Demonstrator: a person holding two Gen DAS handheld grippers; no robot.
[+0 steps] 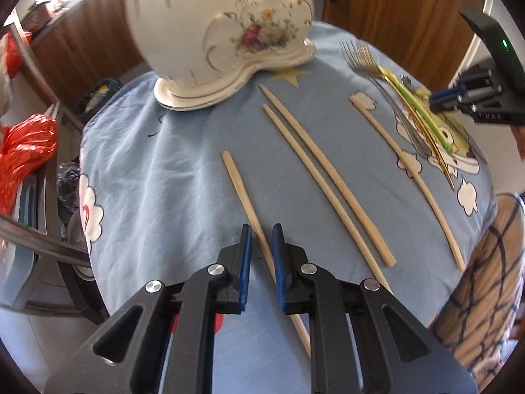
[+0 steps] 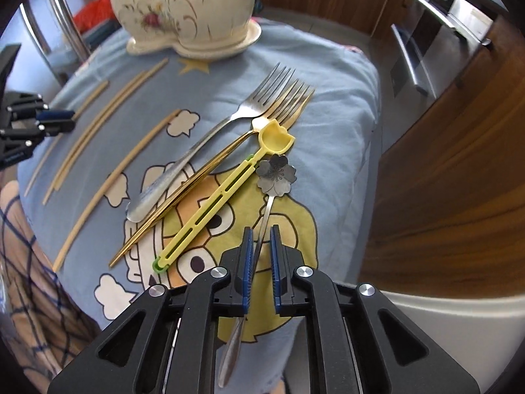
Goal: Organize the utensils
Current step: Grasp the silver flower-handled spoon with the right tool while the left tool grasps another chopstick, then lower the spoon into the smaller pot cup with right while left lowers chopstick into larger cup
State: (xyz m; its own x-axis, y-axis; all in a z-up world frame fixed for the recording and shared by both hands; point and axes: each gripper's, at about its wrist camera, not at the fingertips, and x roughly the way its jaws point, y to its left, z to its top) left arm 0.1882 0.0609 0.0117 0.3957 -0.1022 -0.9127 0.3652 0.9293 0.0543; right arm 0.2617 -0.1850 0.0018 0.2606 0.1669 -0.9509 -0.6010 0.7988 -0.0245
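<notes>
Nearest to the left wrist camera, the left gripper [image 1: 262, 239] has its blue pads brought narrowly together around one wooden chopstick [image 1: 244, 193]. This chopstick passes between the jaws and comes out below them, so it looks clamped, though I cannot see the contact surely. It lies on the blue cartoon cloth [image 1: 157, 164] toward the left edge of the table. Two more chopsticks [image 1: 328, 180] lie side by side in the middle, and a fourth chopstick [image 1: 410, 177] lies apart, nearer the right edge.

On the right wrist view, the right gripper [image 2: 261, 241] has its jaws nearly together on the thin handle of a flower-headed spoon [image 2: 276, 174]. Just beside it lies a yellow plastic spoon [image 2: 226, 193], then a gold fork [image 2: 210, 170] and a silver fork [image 2: 203, 141], which overlap each other. A cream porcelain tureen [image 1: 223, 32] with painted flowers stands at the far edge of the table.
</notes>
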